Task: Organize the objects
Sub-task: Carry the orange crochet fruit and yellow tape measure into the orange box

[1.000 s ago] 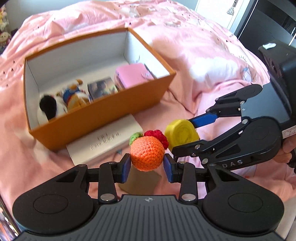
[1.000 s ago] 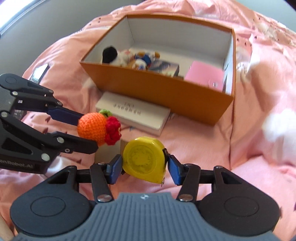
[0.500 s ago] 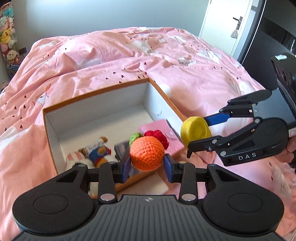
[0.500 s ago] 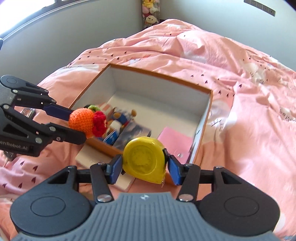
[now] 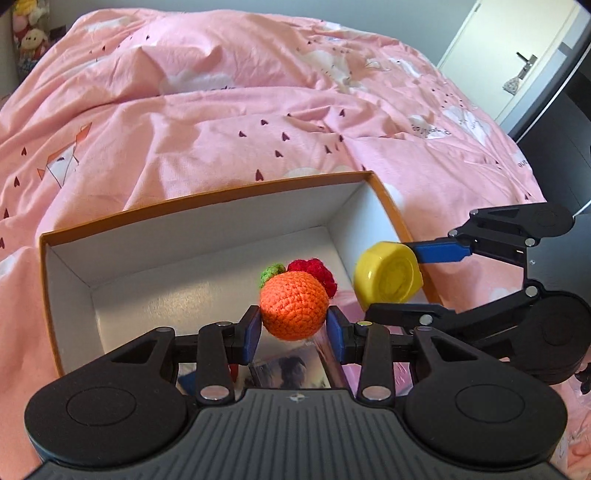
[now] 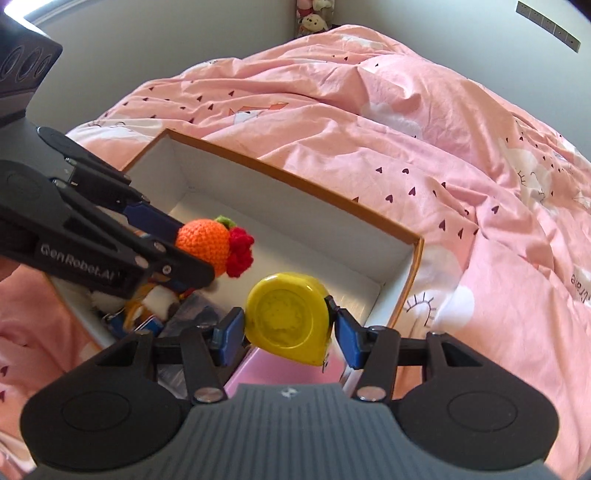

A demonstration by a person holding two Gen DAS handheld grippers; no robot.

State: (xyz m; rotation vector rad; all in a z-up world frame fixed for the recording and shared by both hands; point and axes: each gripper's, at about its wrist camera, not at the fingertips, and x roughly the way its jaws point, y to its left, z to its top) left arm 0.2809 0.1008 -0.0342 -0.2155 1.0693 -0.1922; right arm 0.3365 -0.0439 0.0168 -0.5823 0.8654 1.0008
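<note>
My left gripper [image 5: 294,328] is shut on an orange crocheted fruit [image 5: 293,304] with a green leaf and a red berry, held above the open orange box [image 5: 207,197]. In the right wrist view that crocheted fruit [image 6: 203,243] hangs over the box's left half. My right gripper [image 6: 290,328] is shut on a yellow tape measure [image 6: 286,317], over the right half of the orange box [image 6: 295,186]. From the left wrist view the tape measure [image 5: 388,280] sits near the box's right wall. The far part of the box's white floor is bare.
Inside the box, mostly hidden under the grippers, lie a pink case [image 6: 280,369], a picture card [image 5: 291,369] and a plush toy [image 6: 147,299]. The box rests on a rumpled pink duvet [image 5: 258,110]. A white door [image 5: 517,55] stands at the far right; stuffed toys [image 6: 314,14] sit by the wall.
Both grippers have carried their objects forward from in front of the box to over its inside. The white flat box in front has dropped out of view. Grips unchanged.
</note>
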